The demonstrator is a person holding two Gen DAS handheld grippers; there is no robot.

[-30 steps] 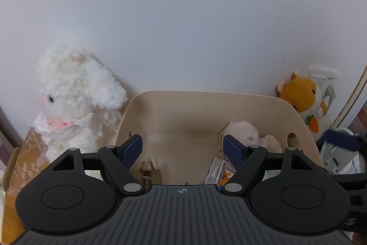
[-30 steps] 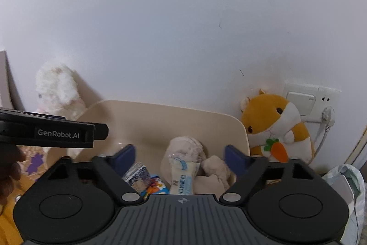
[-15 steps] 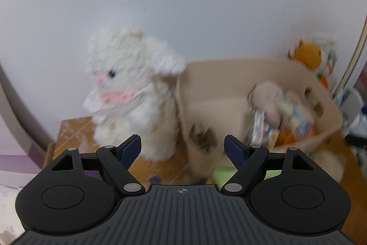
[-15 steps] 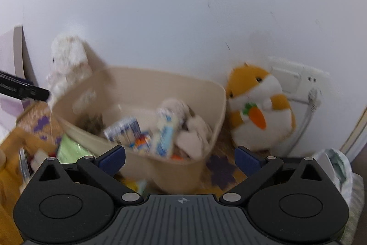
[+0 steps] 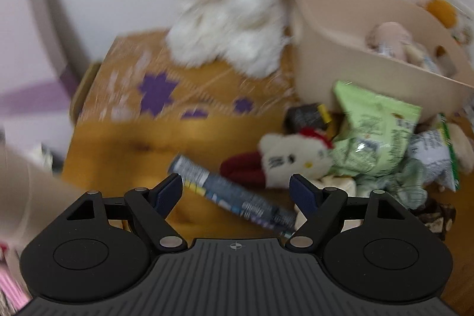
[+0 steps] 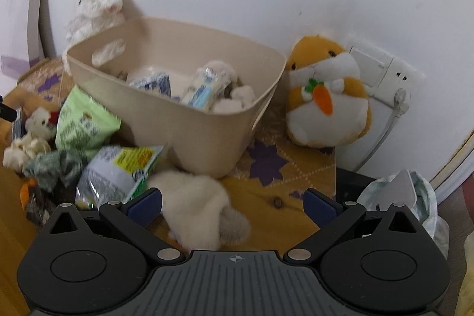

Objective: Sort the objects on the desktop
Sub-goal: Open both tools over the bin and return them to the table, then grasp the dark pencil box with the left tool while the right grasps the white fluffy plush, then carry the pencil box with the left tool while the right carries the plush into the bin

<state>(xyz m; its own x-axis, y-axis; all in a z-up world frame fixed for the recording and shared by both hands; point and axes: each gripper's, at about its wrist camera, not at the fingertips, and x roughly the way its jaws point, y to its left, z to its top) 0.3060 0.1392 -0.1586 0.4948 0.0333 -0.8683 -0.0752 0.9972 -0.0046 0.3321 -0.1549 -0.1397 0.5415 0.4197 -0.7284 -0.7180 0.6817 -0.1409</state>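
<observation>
The beige bin stood on the yellow patterned cloth against the white wall, already holding a blue-white packet, a pale wrapped bar and some cream soft pieces. The loose clutter lay in front of it and to its left. Only the right wrist view showed the cream fluffy cloth lying between the blue pads of the right gripper, whose jaws were spread wide and gripped nothing. That view alone also gave the orange hamster plush beside the bin's right wall, the wall socket behind it, and a crumpled bag at the right edge.

The left wrist view, blurred, showed things the other did not: a dark blue tube-shaped pack lying slantwise between the pads of the left gripper, also wide open and empty, and a white cat plush with a red bow just beyond it. Both views caught the green snack bag leaning at the bin's front, the grey-green packet near it, and the white fluffy lamb plush upright by the bin's left end.
</observation>
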